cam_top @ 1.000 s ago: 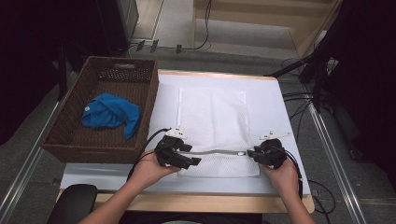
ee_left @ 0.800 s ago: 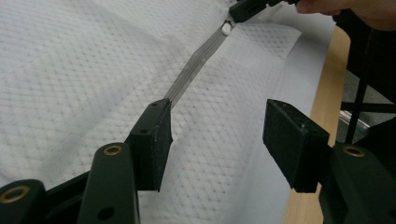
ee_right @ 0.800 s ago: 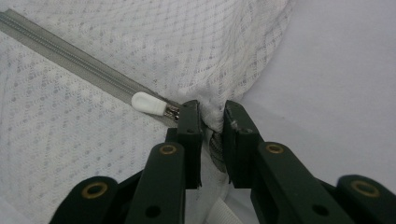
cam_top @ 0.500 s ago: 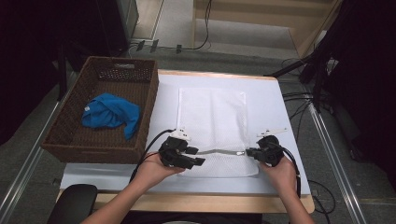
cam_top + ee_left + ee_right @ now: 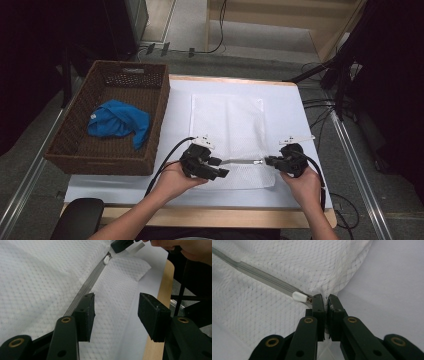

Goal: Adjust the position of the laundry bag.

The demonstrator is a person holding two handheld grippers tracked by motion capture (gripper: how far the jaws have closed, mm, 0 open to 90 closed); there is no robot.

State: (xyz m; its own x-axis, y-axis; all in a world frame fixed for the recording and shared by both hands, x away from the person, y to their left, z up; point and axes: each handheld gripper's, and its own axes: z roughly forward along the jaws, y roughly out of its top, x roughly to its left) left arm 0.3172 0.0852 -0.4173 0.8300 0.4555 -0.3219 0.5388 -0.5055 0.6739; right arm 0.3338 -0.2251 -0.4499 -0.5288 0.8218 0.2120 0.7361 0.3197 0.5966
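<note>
bag: a white mesh bag (image 5: 227, 135) lies flat on the white-covered worktop (image 5: 295, 107), right of the basket (image 5: 150, 150); its near end, with the zip, is between the two claws.
zip: a grey zip (image 5: 87, 285) runs across the near end, its white pull (image 5: 299, 296) at the right end, just beside the right claw's tips.
right claw: the right claw (image 5: 325, 301) is clamped together on a bunched bit of mesh at the zip's end, right by the pull.
left claw: the left claw (image 5: 116, 312) stands apart above the bag, its left pad over the zip tape, nothing pinched; its jaws have just been closing and now stand half apart.
feel: judged thin, light and limp; the mesh puckers where it is pinched, so it will likely drag and fold instead of sliding as one piece.
grip: the mesh snags easily; the zip tape looks the firmest part, so hold the tape or the seam beside it, not loose netting.
pull: small and smooth, likely slippery; pinch it squarely while the other claw keeps the tape taut.
basket: holds a blue cloth (image 5: 117, 122), well apart from the bag.
</note>
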